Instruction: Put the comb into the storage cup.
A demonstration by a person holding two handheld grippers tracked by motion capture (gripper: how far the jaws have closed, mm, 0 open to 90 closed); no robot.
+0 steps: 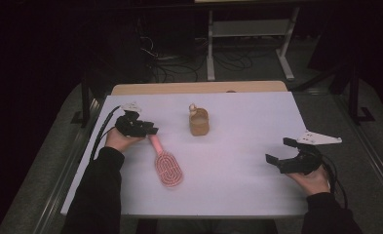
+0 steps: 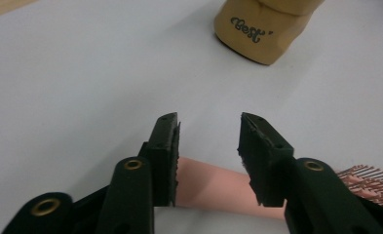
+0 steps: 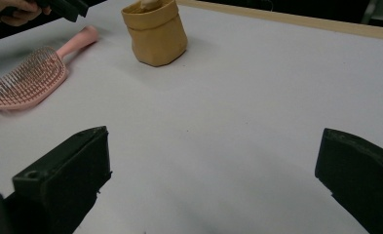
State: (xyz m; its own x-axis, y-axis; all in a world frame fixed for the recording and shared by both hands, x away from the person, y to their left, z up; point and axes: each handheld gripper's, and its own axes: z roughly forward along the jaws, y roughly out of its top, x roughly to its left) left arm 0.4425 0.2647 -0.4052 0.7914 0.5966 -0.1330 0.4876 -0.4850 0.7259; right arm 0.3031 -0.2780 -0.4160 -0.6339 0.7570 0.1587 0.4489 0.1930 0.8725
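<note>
A pink hairbrush [image 1: 165,163] lies bristles up on the white table [image 1: 238,161], left of centre, its handle pointing toward the far left. My left gripper [image 1: 150,130] hovers open over the handle's end; in the left gripper view the pink handle [image 2: 211,186] lies just below and behind the parted jaws [image 2: 208,146], not clamped. A tan pouch [image 1: 199,122] with a small object sticking out of its top stands at the middle back. My right gripper [image 1: 279,151] rests open near the right edge, nothing between its jaws. The brush [image 3: 30,77] and pouch [image 3: 155,33] lie beyond it.
A wooden strip [image 1: 199,87] runs along the table's far edge. Beyond it are cables on the floor and a white desk frame [image 1: 250,34]. The pouch [image 2: 262,29] carries the word "Best". Bare white surface lies between the brush and my right gripper.
</note>
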